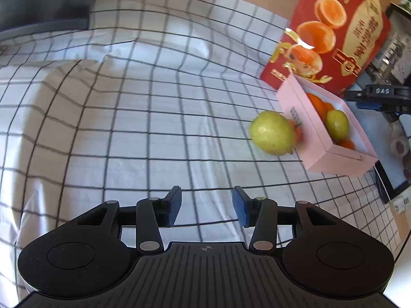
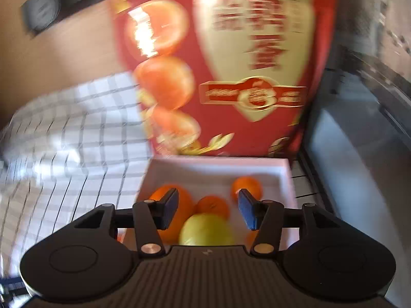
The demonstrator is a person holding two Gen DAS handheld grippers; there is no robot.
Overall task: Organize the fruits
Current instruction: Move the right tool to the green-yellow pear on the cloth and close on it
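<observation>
A pink box stands on the checked cloth at the right, holding oranges and a green fruit. A second green fruit lies on the cloth against the box's left wall, with a small orange partly hidden behind it. My left gripper is open and empty, above the cloth, below and left of that fruit. My right gripper is open and empty above the box, over a green fruit and oranges.
A large red carton printed with oranges stands behind the box; it fills the right wrist view. A dark framed panel and my right gripper's body lie right of the box. A dark object sits at the far left.
</observation>
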